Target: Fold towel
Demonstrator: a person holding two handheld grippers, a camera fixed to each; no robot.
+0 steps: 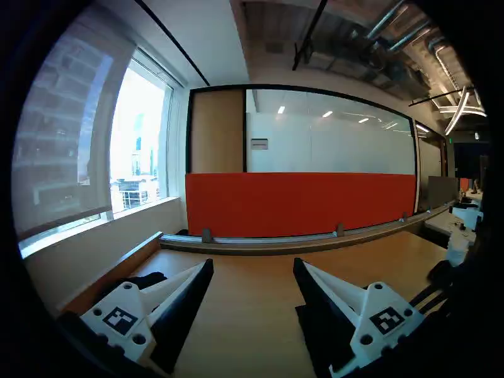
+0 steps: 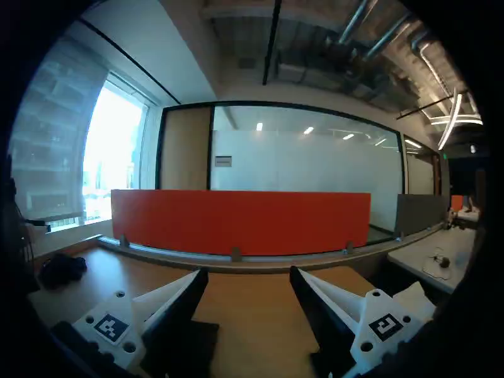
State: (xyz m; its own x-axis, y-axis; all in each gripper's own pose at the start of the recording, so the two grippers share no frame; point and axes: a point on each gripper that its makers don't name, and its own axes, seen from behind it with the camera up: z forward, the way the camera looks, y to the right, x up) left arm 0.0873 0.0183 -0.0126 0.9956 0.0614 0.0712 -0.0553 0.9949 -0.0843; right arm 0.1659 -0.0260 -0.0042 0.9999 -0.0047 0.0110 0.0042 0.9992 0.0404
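Note:
In the left gripper view my left gripper (image 1: 252, 264) hangs open over a wooden desk (image 1: 252, 309), with nothing between its white and black fingers (image 1: 183, 296). The right gripper (image 2: 247, 271) also stands open over the same kind of wooden desk (image 2: 258, 315) in the right gripper view, its fingers (image 2: 327, 302) empty. A pale, crumpled-looking thing (image 2: 416, 295) peeks out behind the right finger; I cannot tell what it is.
An orange partition (image 1: 296, 205) (image 2: 239, 220) runs along the desk's far edge, with a glass wall behind. A bright window (image 1: 135, 151) is on the left. A black bundle (image 2: 60, 268) lies at the desk's left. A white desk (image 2: 435, 252) with a cable stands to the right.

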